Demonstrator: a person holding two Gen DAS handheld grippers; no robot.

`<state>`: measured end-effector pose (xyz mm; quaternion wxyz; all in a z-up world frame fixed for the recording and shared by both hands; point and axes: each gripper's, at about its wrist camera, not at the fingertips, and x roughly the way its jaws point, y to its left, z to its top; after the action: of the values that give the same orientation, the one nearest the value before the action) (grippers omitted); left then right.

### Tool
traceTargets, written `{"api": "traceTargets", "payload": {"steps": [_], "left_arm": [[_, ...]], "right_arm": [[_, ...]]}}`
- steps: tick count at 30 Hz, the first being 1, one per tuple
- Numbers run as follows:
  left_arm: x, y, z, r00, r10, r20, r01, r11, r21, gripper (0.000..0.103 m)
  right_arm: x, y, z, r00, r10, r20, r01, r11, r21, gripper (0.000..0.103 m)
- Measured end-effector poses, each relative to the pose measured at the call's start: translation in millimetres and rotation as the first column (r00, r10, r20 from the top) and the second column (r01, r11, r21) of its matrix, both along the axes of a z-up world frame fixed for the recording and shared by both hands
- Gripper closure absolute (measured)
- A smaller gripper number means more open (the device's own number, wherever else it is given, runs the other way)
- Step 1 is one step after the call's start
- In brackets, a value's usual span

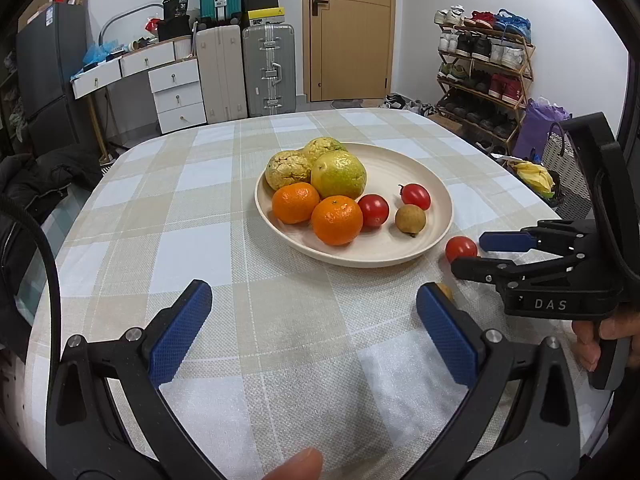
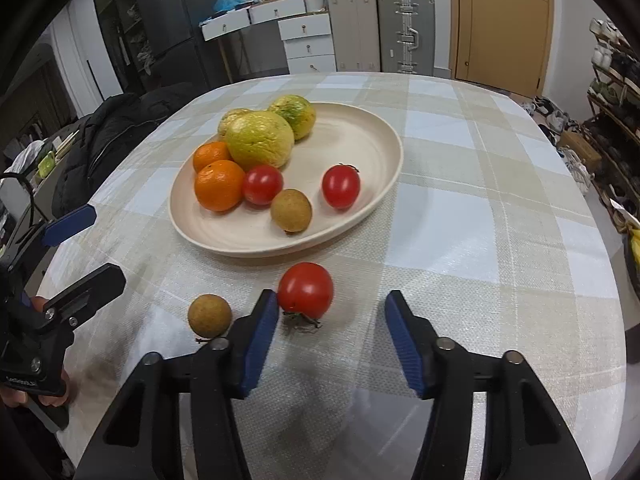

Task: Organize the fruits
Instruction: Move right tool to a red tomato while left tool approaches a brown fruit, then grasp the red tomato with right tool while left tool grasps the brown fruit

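Note:
A cream plate (image 1: 416, 184) (image 2: 368, 136) on the checked tablecloth holds green-yellow citrus (image 1: 338, 174), two oranges (image 1: 336, 220), two red tomatoes (image 2: 262, 184) and a brown longan (image 2: 291, 210). A loose tomato (image 2: 305, 290) (image 1: 461, 249) lies on the cloth in front of the plate, just ahead of my open right gripper (image 2: 332, 308) (image 1: 476, 254), near its left finger. A loose longan (image 2: 209, 315) lies left of that finger; in the left wrist view only its edge (image 1: 445, 290) shows. My left gripper (image 1: 314, 300) is open and empty over bare cloth.
The table (image 1: 140, 216) is round-cornered with edges on all sides. Behind it stand suitcases (image 1: 268, 68), white drawers (image 1: 176, 96), a door (image 1: 352, 32) and a shoe rack (image 1: 484, 72). A dark jacket (image 2: 108, 148) lies at the table's left.

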<state>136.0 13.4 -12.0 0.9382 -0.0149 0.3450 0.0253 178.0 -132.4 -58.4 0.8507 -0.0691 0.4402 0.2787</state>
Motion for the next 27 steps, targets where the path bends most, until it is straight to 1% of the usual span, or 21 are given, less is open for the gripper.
{"api": "traceTargets", "payload": {"steps": [1, 2, 5, 6, 9, 13, 21, 27], "left_arm": [[0, 0, 0, 1.0, 0.0, 0.0, 0.0, 1.0, 0.0, 0.001], [0, 0, 0, 1.0, 0.0, 0.0, 0.0, 1.0, 0.0, 0.001], [0, -1, -1, 1.0, -0.002, -0.003, 0.002, 1.0, -0.001, 0.001], [-1, -1, -1, 1.0, -0.003, -0.004, 0.003, 1.0, 0.0, 0.001], [-1, -3, -2, 1.0, -0.008, -0.006, 0.008, 1.0, -0.001, 0.001], [-1, -6, -3, 1.0, -0.021, -0.017, 0.021, 1.0, -0.003, 0.001], [4, -12, -6, 0.997, -0.059, -0.057, 0.057, 0.998, -0.033, 0.001], [10, -29, -15, 0.99, -0.097, -0.106, 0.097, 0.995, 0.002, 0.001]], "right_arm": [[-1, 1, 0, 1.0, 0.006, 0.001, -0.006, 1.0, -0.001, 0.054], [-1, 2, 0, 1.0, 0.012, 0.003, -0.012, 1.0, -0.004, 0.06], [-5, 5, 1, 0.999, 0.042, 0.0, -0.042, 0.999, 0.013, 0.073], [-6, 6, 1, 0.999, 0.049, 0.004, -0.049, 0.999, 0.014, 0.074], [-9, 8, 1, 0.998, 0.054, 0.017, -0.054, 0.999, 0.008, 0.074], [-11, 6, 3, 0.998, 0.055, 0.02, -0.056, 0.998, 0.022, 0.075], [-17, -3, 21, 0.997, 0.052, 0.06, -0.055, 0.997, 0.061, 0.075], [-17, -11, 31, 0.996, 0.039, 0.076, -0.045, 0.996, 0.082, 0.075]]}}
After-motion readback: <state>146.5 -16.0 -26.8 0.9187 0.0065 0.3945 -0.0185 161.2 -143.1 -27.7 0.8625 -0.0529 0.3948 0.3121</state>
